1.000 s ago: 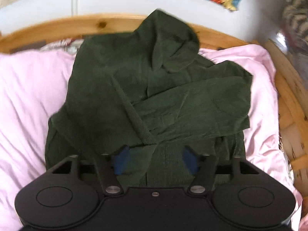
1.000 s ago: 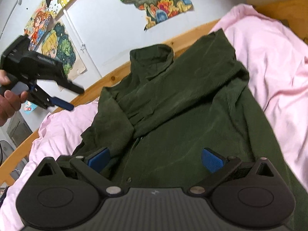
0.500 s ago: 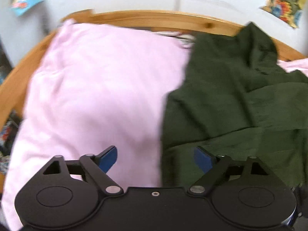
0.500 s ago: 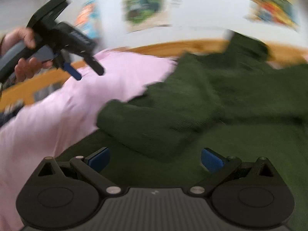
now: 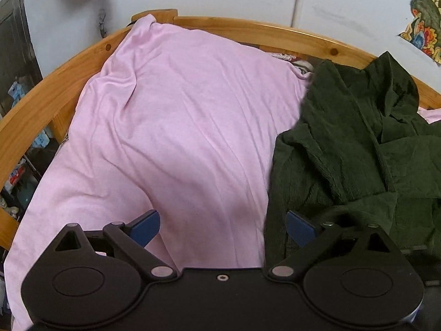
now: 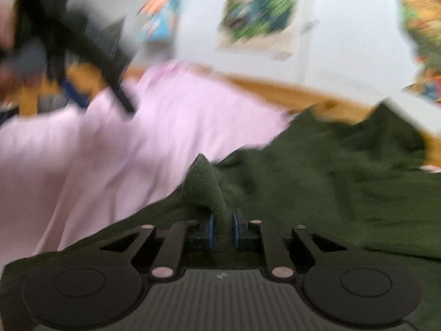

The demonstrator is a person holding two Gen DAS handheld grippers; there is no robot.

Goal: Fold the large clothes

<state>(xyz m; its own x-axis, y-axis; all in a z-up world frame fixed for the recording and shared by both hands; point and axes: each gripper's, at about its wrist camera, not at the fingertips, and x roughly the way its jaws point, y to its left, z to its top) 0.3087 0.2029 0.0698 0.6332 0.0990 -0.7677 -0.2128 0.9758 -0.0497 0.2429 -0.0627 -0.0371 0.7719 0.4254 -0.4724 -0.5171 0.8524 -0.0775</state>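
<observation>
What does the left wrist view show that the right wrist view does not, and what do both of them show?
Only the left wrist view shows the left gripper from behind, its jaws wide open over the pink sheet with nothing between them; they have just been opening.

Only the right wrist view shows the right gripper, whose jaws have just closed on a raised fold of the dark green corduroy garment. It also shows, blurred, the left gripper from outside in a hand.

Both show the sheet, the garment, the wooden bed frame and the wall posters.

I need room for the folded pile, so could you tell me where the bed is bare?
The pink sheet lies bare between the wooden frame and the green garment. The garment's side is crowded.
</observation>
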